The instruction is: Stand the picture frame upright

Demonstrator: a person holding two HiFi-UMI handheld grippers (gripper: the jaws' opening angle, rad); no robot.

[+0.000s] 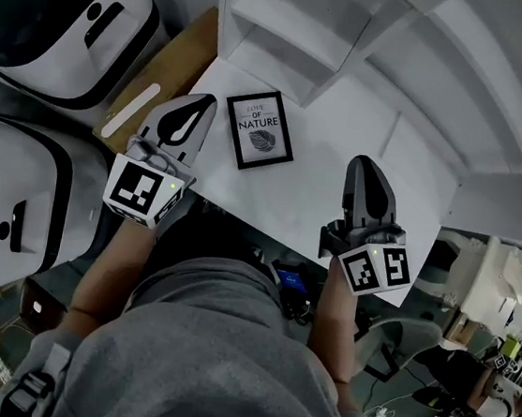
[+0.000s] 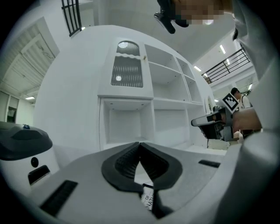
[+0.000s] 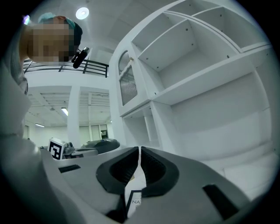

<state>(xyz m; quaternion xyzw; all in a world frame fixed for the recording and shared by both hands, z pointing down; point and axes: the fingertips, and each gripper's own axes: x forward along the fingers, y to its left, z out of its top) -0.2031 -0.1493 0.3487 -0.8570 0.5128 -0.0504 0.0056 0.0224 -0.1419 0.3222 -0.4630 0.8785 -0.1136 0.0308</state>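
Note:
The black picture frame, printed "LOVE OF NATURE", lies flat on the white table. My left gripper hovers just left of the frame with its jaws shut and nothing between them. My right gripper is a short way to the frame's right, also shut and empty. In the left gripper view the tips meet, and a corner of the frame shows below them. In the right gripper view the closed tips sit above another sliver of the frame. Neither gripper touches the frame.
A white shelf unit stands on the table just behind the frame. Two white-and-black machines and a wooden board lie left of the table. The table's near edge runs by my body. Chairs and clutter fill the right.

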